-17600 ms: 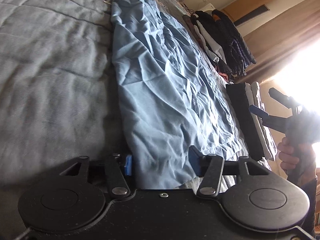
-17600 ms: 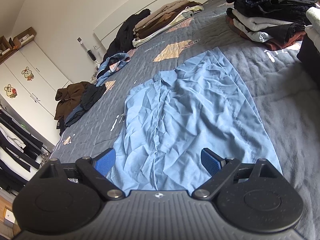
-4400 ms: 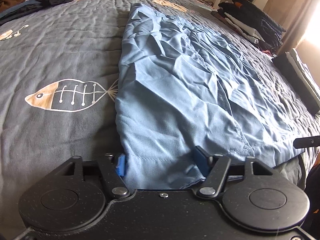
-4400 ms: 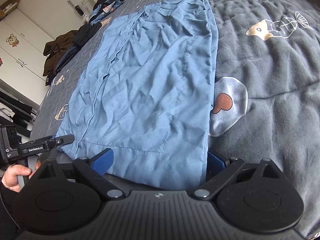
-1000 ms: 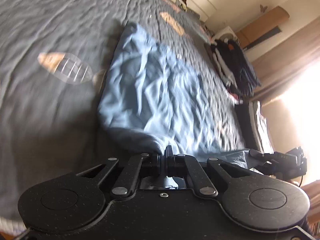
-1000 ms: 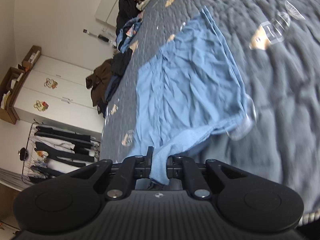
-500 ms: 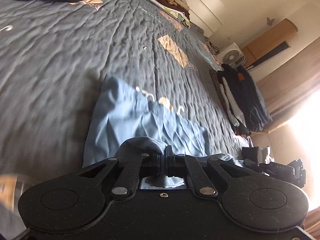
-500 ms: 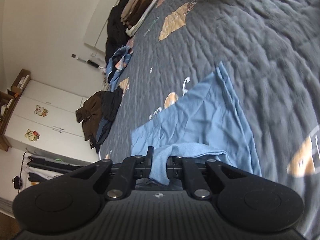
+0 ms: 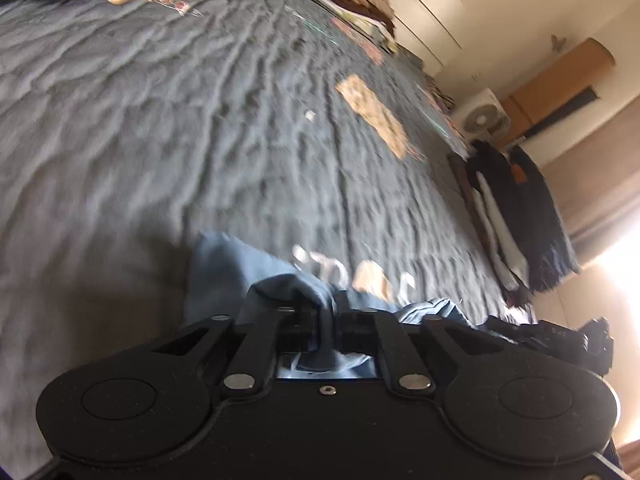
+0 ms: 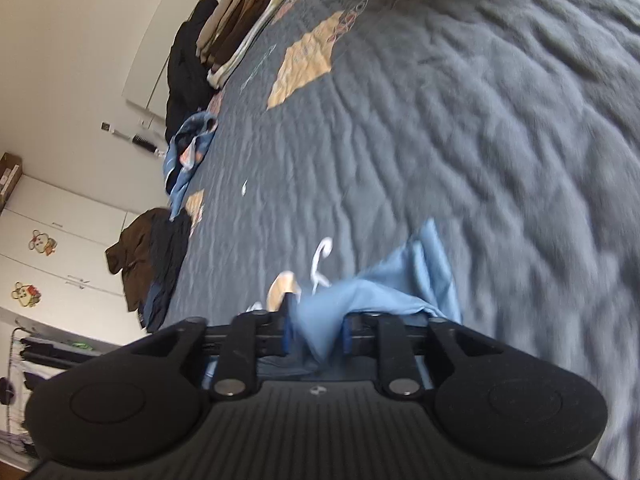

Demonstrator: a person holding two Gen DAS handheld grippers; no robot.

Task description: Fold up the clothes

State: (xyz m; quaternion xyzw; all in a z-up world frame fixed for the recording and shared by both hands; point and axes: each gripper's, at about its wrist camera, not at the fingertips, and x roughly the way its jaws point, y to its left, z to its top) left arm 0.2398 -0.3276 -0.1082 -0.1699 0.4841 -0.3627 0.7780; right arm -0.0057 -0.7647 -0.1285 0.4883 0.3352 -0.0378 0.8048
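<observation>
A light blue garment (image 9: pixel 224 268) lies on the grey quilted bedspread (image 9: pixel 160 140), folded over on itself, with only a short strip showing ahead of the fingers. My left gripper (image 9: pixel 328 320) has its jaws opening, and a bunched fold of the blue cloth still hangs in the narrow gap. In the right wrist view the blue garment (image 10: pixel 400 280) drapes loosely between the parted blue pads of my right gripper (image 10: pixel 316 332), whose jaws are also opening. The right gripper (image 9: pixel 552 336) also shows at the lower right of the left wrist view.
A stack of folded dark and white clothes (image 9: pixel 520 208) stands at the bed's right side, near a fan (image 9: pixel 480 120). Folded brown and beige clothes (image 10: pixel 224 28), a patterned blue garment (image 10: pixel 188 148) and a brown and dark heap (image 10: pixel 156 248) line the far and left edges.
Both grippers have travelled forward across the bed with the garment's hem, so less blue cloth lies ahead. Both pairs of jaws, shut on the cloth before, now stand apart.
</observation>
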